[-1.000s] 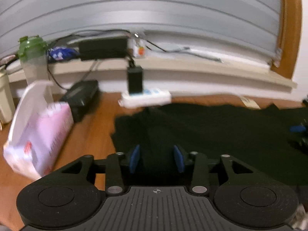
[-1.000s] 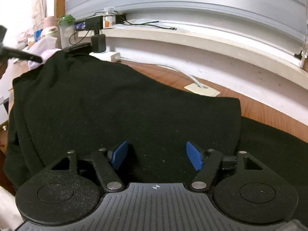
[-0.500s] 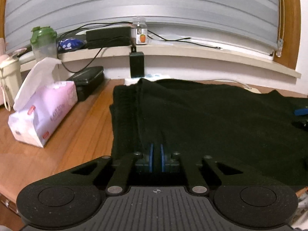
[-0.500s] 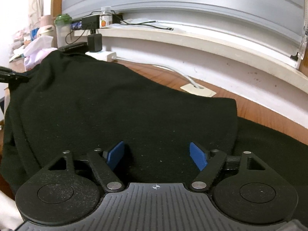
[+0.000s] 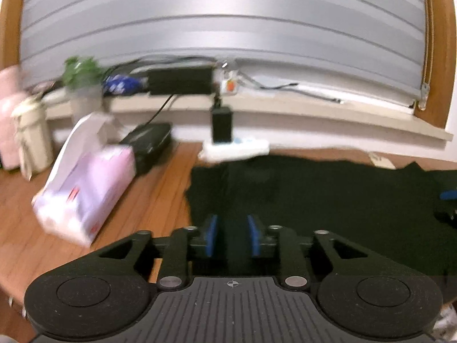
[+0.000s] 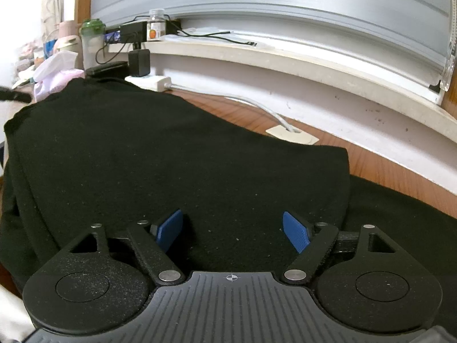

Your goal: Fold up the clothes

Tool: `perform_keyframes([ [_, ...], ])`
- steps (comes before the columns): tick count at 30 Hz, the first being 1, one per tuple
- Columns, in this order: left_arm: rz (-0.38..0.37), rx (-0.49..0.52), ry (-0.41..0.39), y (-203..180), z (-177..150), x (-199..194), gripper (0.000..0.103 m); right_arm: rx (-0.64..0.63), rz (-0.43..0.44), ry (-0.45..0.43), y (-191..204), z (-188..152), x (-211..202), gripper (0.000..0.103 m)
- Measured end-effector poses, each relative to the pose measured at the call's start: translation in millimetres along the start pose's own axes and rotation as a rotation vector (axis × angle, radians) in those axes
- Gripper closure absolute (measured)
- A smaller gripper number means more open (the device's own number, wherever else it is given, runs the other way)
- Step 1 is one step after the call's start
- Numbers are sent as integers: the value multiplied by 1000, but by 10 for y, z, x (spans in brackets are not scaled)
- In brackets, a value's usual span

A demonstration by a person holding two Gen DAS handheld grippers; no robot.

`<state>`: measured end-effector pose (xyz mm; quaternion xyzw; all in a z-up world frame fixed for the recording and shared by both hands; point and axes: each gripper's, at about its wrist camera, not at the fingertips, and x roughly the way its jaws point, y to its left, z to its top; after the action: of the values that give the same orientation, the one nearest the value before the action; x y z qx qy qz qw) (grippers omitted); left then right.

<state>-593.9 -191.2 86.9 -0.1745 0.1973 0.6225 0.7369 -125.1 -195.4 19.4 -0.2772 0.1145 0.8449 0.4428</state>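
A black garment [image 5: 328, 200] lies spread on the wooden table [image 5: 151, 200]. In the blurred left wrist view, my left gripper [image 5: 232, 223] hangs over the garment's left edge. Its jaws are opening, and the blue pads [image 5: 210, 231] stand apart with dark cloth showing between them, not pinched. In the right wrist view the garment [image 6: 171, 148] is folded over, and its folded edge ends at the right. My right gripper [image 6: 232, 217] rests low over this fold with its jaws wide open. A blue pad of the right gripper [image 5: 448, 194] shows at the far right of the left wrist view.
A pink tissue pack [image 5: 85, 188] sits on the table left of the garment, with a black case [image 5: 148, 143] behind it. A white power strip [image 5: 237, 148] with a black charger [image 5: 221, 125] lies at the back. A green-lidded bottle [image 6: 91, 43] stands by the sill.
Half a second ago my left gripper was shut on a raised fold of the garment; now its jaws are apart and the cloth lies lower. The right gripper opened slightly and stayed put.
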Motion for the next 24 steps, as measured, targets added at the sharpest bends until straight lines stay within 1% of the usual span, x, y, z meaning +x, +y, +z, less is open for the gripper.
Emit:
perform_keyframes([
  [2, -24, 31, -18, -194, 117, 152, 61, 10, 6, -10, -17, -10, -27, 26],
  [3, -43, 41, -28, -307, 168, 235, 56, 21, 13, -27, -38, -25, -71, 26],
  [4, -69, 54, -37, -438, 220, 327, 49, 32, 20, -45, -59, -39, -115, 26],
  [6, -125, 82, -50, -719, 301, 520, 41, 58, 50, -70, -129, -85, -242, 28],
  [7, -155, 95, -52, -875, 337, 629, 40, 78, 70, -70, -185, -116, -319, 33],
  [8, -186, 110, -50, -1039, 365, 743, 40, 90, 78, -72, -236, -148, -395, 43],
  [10, -244, 134, -46, -1353, 412, 950, 32, 93, 58, -75, -341, -234, -550, 48],
  [11, -270, 141, -42, -1478, 437, 1008, 32, 96, 45, -75, -404, -283, -628, 53],
  [12, -301, 148, -35, -1614, 454, 1068, 32, 103, 32, -75, -479, -333, -711, 55],
  [16, -401, 200, -19, -2169, 485, 1294, 28, 121, -29, -72, -747, -510, -984, 57],
  [20, -468, 232, 7, -2633, 478, 1501, 27, 144, -62, -69, -927, -666, -1197, 63],
  [22, -489, 249, 23, -2822, 458, 1577, 27, 150, -68, -66, -977, -733, -1244, 67],
  [24, -502, 278, 34, -2996, 434, 1633, 26, 153, -73, -63, -999, -787, -1245, 67],
])
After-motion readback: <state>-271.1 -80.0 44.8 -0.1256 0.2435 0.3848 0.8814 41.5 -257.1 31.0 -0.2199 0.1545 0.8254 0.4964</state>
